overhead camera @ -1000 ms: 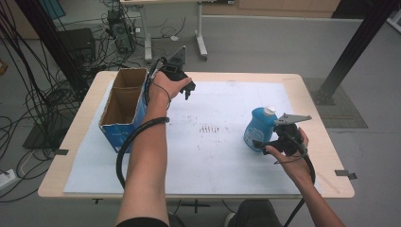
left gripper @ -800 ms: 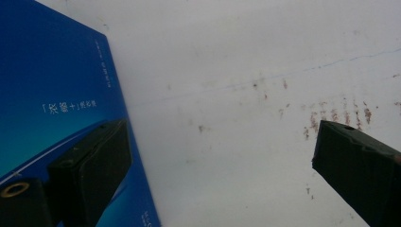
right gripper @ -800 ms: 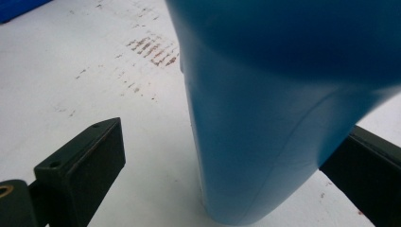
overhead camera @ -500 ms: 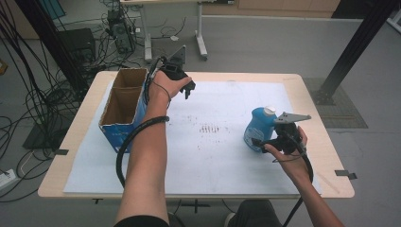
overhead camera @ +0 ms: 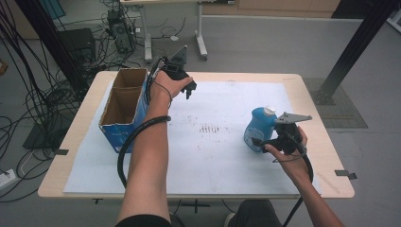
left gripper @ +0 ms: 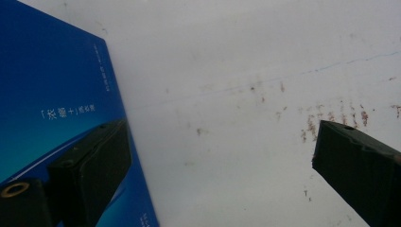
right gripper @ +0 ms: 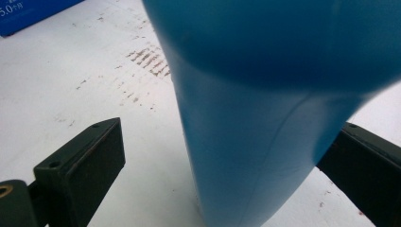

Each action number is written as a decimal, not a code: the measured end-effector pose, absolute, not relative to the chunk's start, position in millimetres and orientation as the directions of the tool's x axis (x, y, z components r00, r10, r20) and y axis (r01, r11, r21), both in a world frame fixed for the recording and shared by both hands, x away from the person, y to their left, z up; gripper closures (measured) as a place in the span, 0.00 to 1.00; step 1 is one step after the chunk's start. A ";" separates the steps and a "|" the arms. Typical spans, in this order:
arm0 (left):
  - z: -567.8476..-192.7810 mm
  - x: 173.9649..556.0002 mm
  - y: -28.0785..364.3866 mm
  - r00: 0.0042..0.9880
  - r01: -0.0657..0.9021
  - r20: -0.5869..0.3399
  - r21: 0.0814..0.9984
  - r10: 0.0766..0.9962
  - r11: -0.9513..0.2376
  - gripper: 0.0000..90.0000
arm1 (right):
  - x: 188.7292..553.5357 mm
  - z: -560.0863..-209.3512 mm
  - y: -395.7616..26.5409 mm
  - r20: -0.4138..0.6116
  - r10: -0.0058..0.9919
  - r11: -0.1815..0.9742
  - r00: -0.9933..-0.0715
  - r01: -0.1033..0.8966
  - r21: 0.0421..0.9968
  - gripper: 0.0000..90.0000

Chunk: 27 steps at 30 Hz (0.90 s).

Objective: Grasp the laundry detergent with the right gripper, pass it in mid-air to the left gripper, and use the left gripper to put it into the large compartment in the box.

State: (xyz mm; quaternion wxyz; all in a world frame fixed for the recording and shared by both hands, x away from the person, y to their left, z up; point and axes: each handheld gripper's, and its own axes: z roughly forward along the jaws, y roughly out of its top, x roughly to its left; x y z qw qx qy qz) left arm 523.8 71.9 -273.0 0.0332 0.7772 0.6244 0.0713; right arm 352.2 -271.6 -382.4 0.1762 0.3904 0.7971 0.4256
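Bottle [overhead camera: 259,128] stands upright at the table's right side, between the spread jaws of the right gripper [overhead camera: 265,144], which do not clamp it yet. It is blue plastic with a white cap, probably smooth and slippery; I would grip the narrow waist. Left gripper [overhead camera: 189,89], jaws apart, hovers beside the box [overhead camera: 124,113].

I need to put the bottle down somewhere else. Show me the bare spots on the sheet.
The widest free patch lies mid-sheet, between the box and the bottle. The near strip along the table's front edge is also bare. It is crowded at the left by the box and left gripper.
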 end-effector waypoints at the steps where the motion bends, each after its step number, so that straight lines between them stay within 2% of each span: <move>1: -272.8 523.9 72.1 0.211 0.966 0.070 0.141 0.975 -0.219 0.07 | 352.2 -382.5 -271.8 0.052 0.773 0.332 -0.633 0.473 0.816 0.02; 27: -269.5 524.0 73.1 0.207 0.966 0.070 0.144 0.976 -0.215 0.07 | 351.1 -380.7 -271.6 0.045 0.772 0.327 -0.634 0.457 0.827 0.02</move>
